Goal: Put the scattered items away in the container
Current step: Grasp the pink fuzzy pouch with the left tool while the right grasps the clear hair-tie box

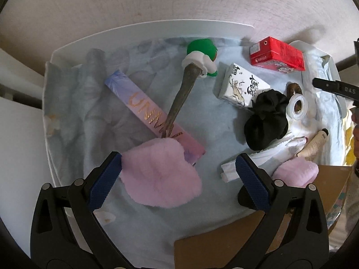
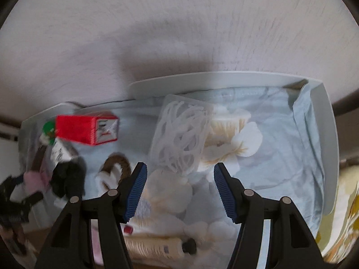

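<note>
Left gripper [image 1: 177, 170] is spread wide with nothing between the pads, hanging right over the big fluffy pink pad [image 1: 161, 174]; the left pad [image 1: 105, 179] sits at the pad's left edge. The fluffy thing lies on the pale blue cloth [image 1: 78, 112] that lines the white tray [image 1: 53, 56], overlapping the near end of the long purple-pink box [image 1: 143, 109]. A metal spoon [image 1: 179, 103] leans across that box, its far end at the green and white toy [image 1: 202, 56].

My plan for doing this well: go straight down, pinch only the pile of the fluff and not the cloth underneath, and stay clear of the spoon tip so it doesn't flick.

Moving right: the white carton [image 1: 242, 85], red carton [image 1: 278, 53], black scrunchie [image 1: 267, 121], a clear tape roll [image 1: 298, 107], a cream tube [image 1: 314, 145] and a second small pink pad [image 1: 296, 172]. A cardboard piece [image 1: 224, 246] at the near corner is probably the container, though I can't say for sure.

Right gripper [image 2: 179, 190] is about half open, also empty, pointing down over a clear bag of white cord [image 2: 181, 134]. That view is blurry, so I'd let it settle before closing.
</note>
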Available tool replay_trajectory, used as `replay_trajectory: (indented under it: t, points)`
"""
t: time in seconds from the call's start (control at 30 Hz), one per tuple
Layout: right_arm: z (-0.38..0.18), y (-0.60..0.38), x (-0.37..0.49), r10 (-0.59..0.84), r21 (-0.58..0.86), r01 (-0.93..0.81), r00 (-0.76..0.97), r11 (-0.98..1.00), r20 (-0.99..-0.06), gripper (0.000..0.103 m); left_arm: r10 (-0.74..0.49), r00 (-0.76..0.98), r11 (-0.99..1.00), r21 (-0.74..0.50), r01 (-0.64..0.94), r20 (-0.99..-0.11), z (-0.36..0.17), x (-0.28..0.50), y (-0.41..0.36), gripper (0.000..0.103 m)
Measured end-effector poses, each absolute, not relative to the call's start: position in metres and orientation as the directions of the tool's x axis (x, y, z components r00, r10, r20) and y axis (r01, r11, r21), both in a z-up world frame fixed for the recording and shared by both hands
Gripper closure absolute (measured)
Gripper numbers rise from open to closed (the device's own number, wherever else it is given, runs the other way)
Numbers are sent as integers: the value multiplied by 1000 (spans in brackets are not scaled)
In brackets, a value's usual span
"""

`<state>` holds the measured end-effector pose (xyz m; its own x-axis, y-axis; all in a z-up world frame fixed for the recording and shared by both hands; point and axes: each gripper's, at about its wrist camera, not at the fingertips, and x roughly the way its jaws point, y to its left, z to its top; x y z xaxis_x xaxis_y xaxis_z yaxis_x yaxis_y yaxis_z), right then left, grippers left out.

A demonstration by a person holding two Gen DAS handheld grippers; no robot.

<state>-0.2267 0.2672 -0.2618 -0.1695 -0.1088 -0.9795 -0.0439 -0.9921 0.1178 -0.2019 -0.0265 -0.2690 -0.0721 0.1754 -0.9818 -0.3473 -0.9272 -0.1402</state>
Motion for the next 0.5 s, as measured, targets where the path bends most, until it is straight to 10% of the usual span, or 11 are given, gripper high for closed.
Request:
replay_trajectory:
  t: [0.37, 0.5]
  points:
    - [-277, 255, -234, -120, 136, -142, -115, -981, -986, 45, 134, -27, -922, -114, -369, -991, -290, -209, -33, 2]
    - [-276, 249, -230, -87, 105, -143, -122, -984, -989, 45, 124, -39, -930, -102, -352, -992, -293, -206, -43, 17]
